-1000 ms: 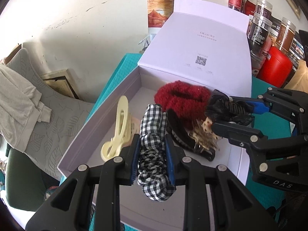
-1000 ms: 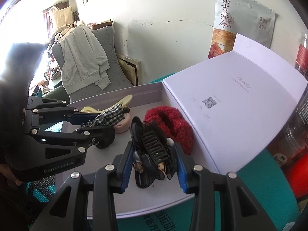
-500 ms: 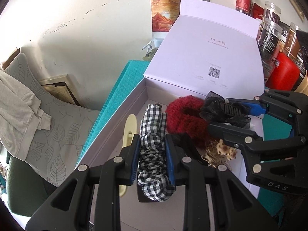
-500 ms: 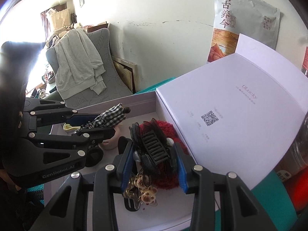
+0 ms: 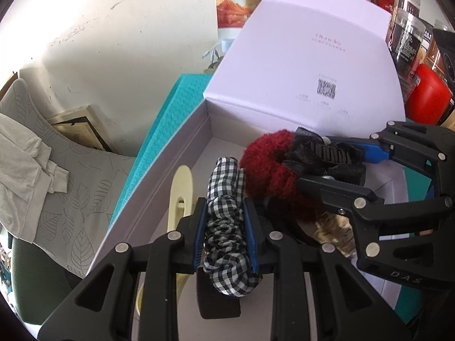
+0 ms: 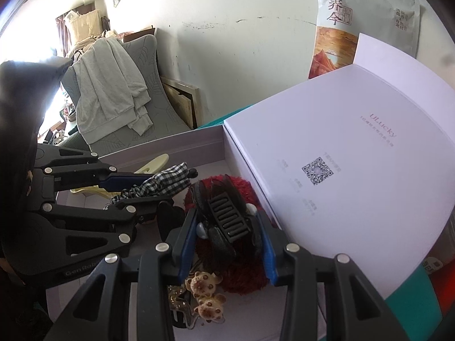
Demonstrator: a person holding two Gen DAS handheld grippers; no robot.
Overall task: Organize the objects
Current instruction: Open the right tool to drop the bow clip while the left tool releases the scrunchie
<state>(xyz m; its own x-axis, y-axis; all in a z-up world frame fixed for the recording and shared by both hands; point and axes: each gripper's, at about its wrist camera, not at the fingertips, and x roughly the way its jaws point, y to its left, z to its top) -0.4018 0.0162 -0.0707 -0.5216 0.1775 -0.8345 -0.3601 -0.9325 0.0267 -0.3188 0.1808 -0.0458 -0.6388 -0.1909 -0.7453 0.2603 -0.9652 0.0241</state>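
Note:
My left gripper [image 5: 224, 221] is shut on a black-and-white checked scrunchie [image 5: 226, 227], held over the open lilac box [image 5: 159, 176]. My right gripper [image 6: 227, 233] is shut on a black hair claw with black fabric [image 6: 227, 218], just above a red fluffy scrunchie [image 6: 241, 272]. In the left wrist view the right gripper [image 5: 335, 167] comes in from the right with the black claw [image 5: 327, 159] beside the red scrunchie [image 5: 270, 170]. A cream hair claw [image 5: 180, 193] lies in the box to the left. A clip with small bear charms [image 6: 206, 292] lies on the box floor.
The box's white lid [image 5: 307, 79] stands tilted against its far side on a teal mat [image 5: 170, 113]. Jars [image 5: 406, 28] and a red container [image 5: 426, 96] stand at the back right, a printed pouch [image 6: 341, 28] leans on the wall. A grey chair with clothes [image 6: 108, 91] is left.
Both grippers moved forward and lower into the box, toward the lid, each still holding its item. The red scrunchie and bear clip now lie under the right gripper.

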